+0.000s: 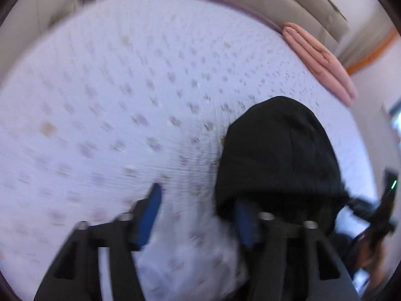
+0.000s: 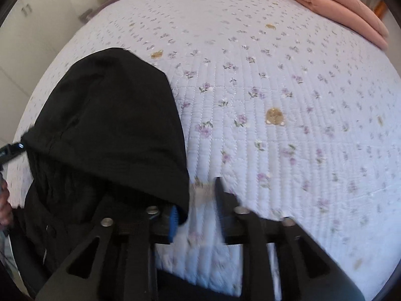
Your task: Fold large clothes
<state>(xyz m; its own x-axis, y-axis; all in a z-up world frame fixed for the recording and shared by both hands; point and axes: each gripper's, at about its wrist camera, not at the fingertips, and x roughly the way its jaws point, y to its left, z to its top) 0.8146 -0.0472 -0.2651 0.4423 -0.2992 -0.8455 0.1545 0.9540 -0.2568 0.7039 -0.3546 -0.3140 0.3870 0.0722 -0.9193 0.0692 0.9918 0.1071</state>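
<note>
A black hooded garment (image 1: pixel 278 150) lies on a lilac flowered quilt (image 1: pixel 125 87), hood pointing away from me. In the left wrist view my left gripper (image 1: pixel 198 215) is open; its right finger (image 1: pixel 244 225) sits under the hood's edge, its left finger (image 1: pixel 150 213) over bare quilt. In the right wrist view the garment (image 2: pixel 110 125) fills the left side. My right gripper (image 2: pixel 195 208) is open; its left finger (image 2: pixel 174 222) is tucked under the hood's edge, its right finger (image 2: pixel 220 200) over the quilt (image 2: pixel 288 100). Neither gripper holds cloth.
A folded pink blanket (image 1: pixel 320 60) lies at the bed's far right corner; it also shows in the right wrist view (image 2: pixel 333 2). A beige headboard (image 1: pixel 225 2) runs along the far side. White cupboard doors (image 2: pixel 37 25) stand to the left.
</note>
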